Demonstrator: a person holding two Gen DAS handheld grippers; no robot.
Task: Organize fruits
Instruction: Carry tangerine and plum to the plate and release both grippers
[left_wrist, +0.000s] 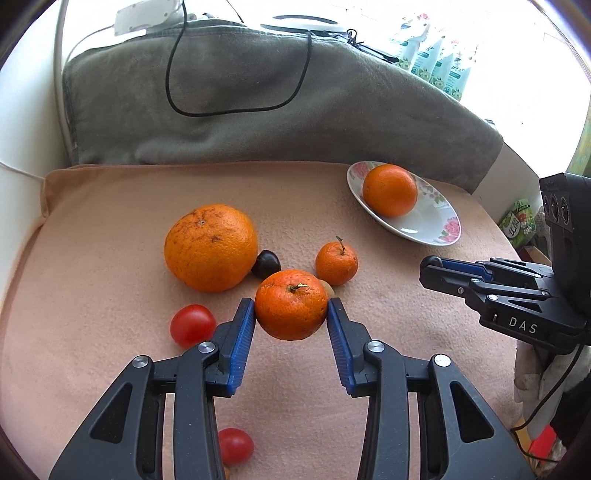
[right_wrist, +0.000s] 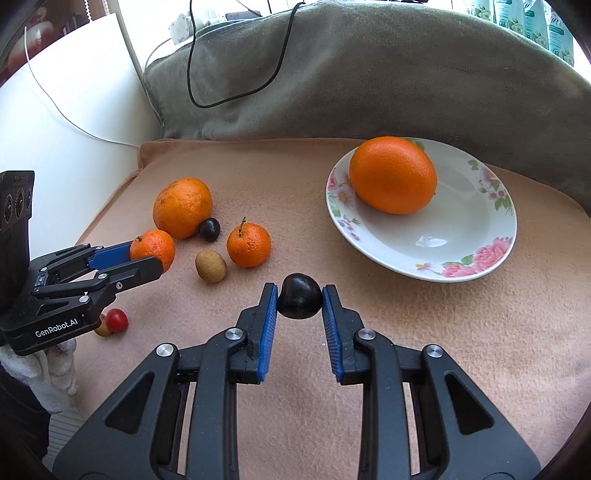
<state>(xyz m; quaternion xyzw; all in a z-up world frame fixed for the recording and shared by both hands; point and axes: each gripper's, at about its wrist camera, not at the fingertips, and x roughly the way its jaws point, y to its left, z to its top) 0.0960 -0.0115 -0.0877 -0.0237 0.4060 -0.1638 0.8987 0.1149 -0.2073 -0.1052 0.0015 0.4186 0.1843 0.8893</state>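
Note:
My left gripper (left_wrist: 291, 314) is shut on a tangerine (left_wrist: 291, 309) with a stem, held just over the peach cloth (left_wrist: 110, 258). The same grip shows at the left of the right wrist view, left gripper (right_wrist: 147, 254) on the tangerine (right_wrist: 153, 248). My right gripper (right_wrist: 299, 304) is shut on a small dark round fruit (right_wrist: 299, 301), short of the flowered plate (right_wrist: 443, 236). A big orange (right_wrist: 392, 175) lies in that plate. In the left wrist view the right gripper (left_wrist: 428, 269) reaches in from the right, below the plate (left_wrist: 432, 225).
On the cloth lie a large orange (left_wrist: 210, 247), a small tangerine (left_wrist: 336, 263), another dark fruit (left_wrist: 266, 263), a brown fruit (right_wrist: 210, 271) and two cherry tomatoes (left_wrist: 192, 325) (left_wrist: 234, 445). A grey blanket (left_wrist: 258, 110) with a black cable rises behind.

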